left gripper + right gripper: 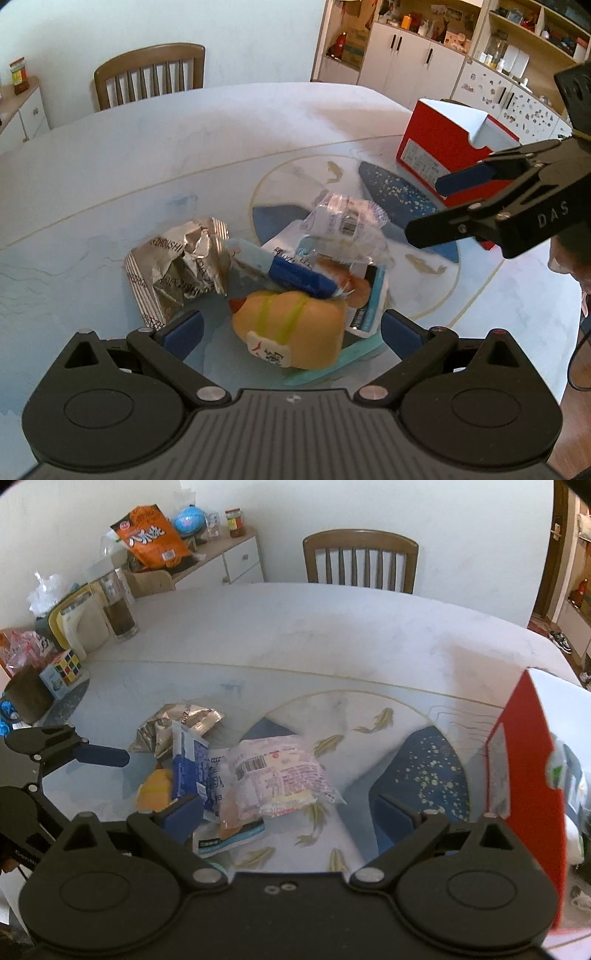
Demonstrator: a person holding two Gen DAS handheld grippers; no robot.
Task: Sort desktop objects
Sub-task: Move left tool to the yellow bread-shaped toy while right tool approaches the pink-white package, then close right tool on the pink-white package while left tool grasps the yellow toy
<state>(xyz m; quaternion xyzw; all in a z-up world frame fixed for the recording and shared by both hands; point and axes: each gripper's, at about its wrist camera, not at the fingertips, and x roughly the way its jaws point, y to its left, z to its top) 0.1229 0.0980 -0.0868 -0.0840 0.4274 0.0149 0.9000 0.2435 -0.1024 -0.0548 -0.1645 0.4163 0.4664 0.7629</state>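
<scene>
A pile lies mid-table: a yellow hot-dog toy (314, 314), a crumpled silver wrapper (177, 266), a blue-and-white pack (299, 277), a clear packet with a barcode (347, 221) and a white-teal packet (365, 314). My left gripper (291, 332) is open, and the toy sits between its blue pads without touching them. My right gripper (428, 208) hovers open to the right of the pile, holding nothing. In the right wrist view, the right gripper (288, 812) stands open over the clear packet (280, 771). There, one of the left gripper's fingers (103, 757) points in beside the toy (155, 786).
A red-and-white box (443, 147) stands open on the table (221, 122) right of the pile, close to my right gripper. At the far left edge are a puzzle cube (64, 668), a glass (120, 616) and a jug. A wooden chair (360, 559) stands behind the table.
</scene>
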